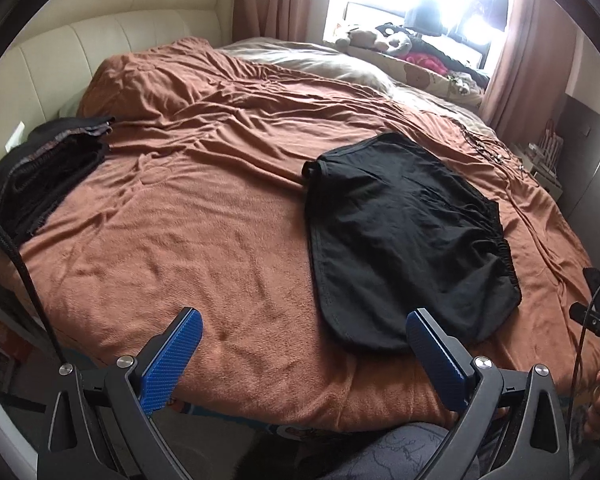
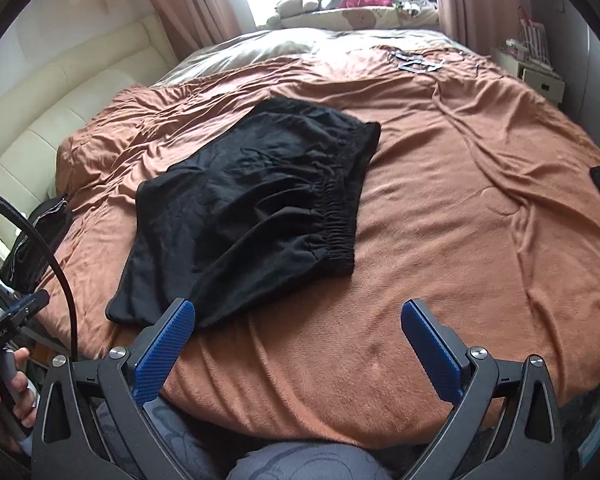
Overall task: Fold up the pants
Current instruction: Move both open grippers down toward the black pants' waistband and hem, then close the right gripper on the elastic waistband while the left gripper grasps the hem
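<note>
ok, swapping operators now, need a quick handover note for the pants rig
Left gripper: open, empty, held near the bed's front edge.
Right gripper: open, empty, also at the front edge.
Black pants: on the brown blanket, already folded into a compact shape, elastic waistband showing on their right side.
Pile of dark clothes: at the bed's left edge, looks like finished pieces.
Left to do: possibly one more fold, then move the pants to the pile. That is a guess.
</note>
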The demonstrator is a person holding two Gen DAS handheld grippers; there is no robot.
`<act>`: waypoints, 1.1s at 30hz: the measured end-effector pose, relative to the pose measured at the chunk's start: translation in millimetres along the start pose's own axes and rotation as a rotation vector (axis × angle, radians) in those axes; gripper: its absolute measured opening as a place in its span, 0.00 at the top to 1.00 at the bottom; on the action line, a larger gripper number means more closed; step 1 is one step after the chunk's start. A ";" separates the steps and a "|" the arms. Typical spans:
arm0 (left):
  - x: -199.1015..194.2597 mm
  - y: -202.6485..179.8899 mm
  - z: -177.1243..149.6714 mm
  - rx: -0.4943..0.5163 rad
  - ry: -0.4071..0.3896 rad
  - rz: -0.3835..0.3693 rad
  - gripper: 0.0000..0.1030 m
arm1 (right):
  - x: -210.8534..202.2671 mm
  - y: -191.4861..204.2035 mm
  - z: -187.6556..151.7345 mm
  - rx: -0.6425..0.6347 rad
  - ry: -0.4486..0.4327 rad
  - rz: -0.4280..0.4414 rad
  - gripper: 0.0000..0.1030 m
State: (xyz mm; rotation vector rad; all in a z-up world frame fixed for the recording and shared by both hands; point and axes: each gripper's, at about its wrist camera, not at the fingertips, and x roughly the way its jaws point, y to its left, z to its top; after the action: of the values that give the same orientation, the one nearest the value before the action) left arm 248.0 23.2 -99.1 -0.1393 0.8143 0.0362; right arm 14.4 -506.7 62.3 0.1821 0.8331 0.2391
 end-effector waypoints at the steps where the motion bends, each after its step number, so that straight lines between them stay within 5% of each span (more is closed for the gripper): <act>1: 5.5 -0.5 -0.8 -0.008 0.007 -0.007 0.00 | 5.9 -1.7 1.3 0.010 0.017 0.009 0.00; 6: 29.7 -4.6 -3.7 -0.012 0.071 -0.033 0.00 | 27.7 -6.9 8.6 0.036 0.061 0.035 0.00; 10: 42.0 -1.4 -11.5 -0.048 0.109 -0.183 0.00 | 46.2 -11.1 13.2 0.056 0.095 0.063 0.11; 16: 51.4 -3.9 -13.9 -0.075 0.120 -0.246 0.04 | 67.5 -17.7 17.1 0.084 0.131 0.089 0.21; 20: 62.6 -3.1 -13.9 -0.115 0.161 -0.301 0.18 | 76.0 -20.1 19.9 0.102 0.136 0.106 0.23; 22: 68.1 -3.7 -14.7 -0.124 0.180 -0.310 0.22 | 82.4 -22.8 21.2 0.120 0.146 0.125 0.32; 33: 96.1 -3.6 -20.4 -0.215 0.288 -0.342 0.38 | 110.2 -40.8 22.8 0.208 0.187 0.169 0.33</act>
State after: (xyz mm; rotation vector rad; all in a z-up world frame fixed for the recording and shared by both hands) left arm 299.5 14.8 -182.4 -0.4941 1.0640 -0.2234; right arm 108.5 -516.4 -11.1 0.4314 1.0303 0.3319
